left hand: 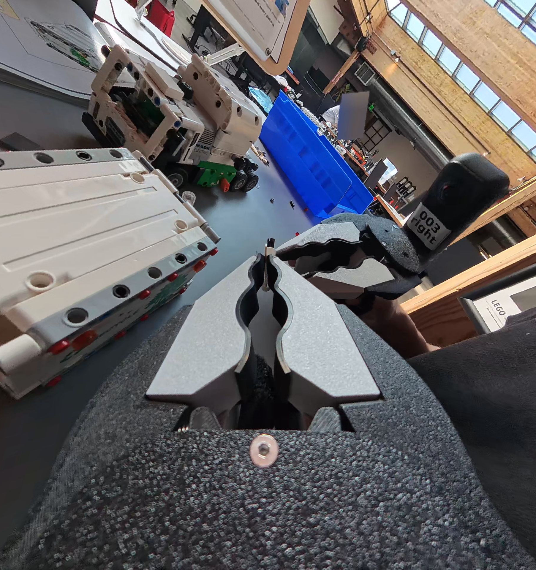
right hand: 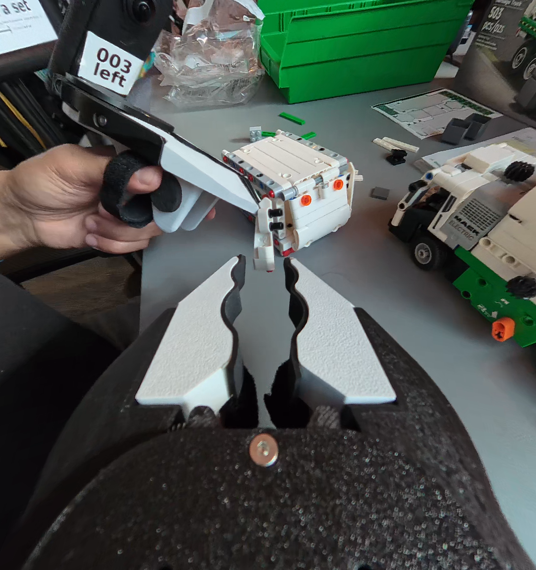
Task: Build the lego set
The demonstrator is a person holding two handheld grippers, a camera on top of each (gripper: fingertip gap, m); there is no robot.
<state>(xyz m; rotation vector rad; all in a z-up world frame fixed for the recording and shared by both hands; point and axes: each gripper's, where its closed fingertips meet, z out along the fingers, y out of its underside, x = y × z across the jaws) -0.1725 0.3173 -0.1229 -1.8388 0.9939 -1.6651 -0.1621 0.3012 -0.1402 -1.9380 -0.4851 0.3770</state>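
My left gripper [left hand: 265, 259] is shut on a small white lego arm piece [left hand: 269, 251] with black pins. In the right wrist view the left gripper [right hand: 254, 206] holds that piece [right hand: 264, 237] upright just above the table, close in front of the white box-shaped lego body [right hand: 291, 182]. My right gripper [right hand: 263, 260] is open, its tips either side of the piece's lower end without clearly touching it. It also shows in the left wrist view [left hand: 286, 256]. The white body [left hand: 75, 231] lies left of my left gripper. The white and green truck [right hand: 476, 234] stands to the right.
The truck [left hand: 174, 123] and a blue bin [left hand: 309, 163] stand beyond the grippers. A green bin [right hand: 353, 46], plastic bags [right hand: 211, 55], a sticker sheet [right hand: 430, 111], the set's box [right hand: 513, 40] and loose green, grey and white pieces [right hand: 396, 144] lie on the grey table [right hand: 368, 308]. Both grippers' tips are close together, under 4 cm apart.
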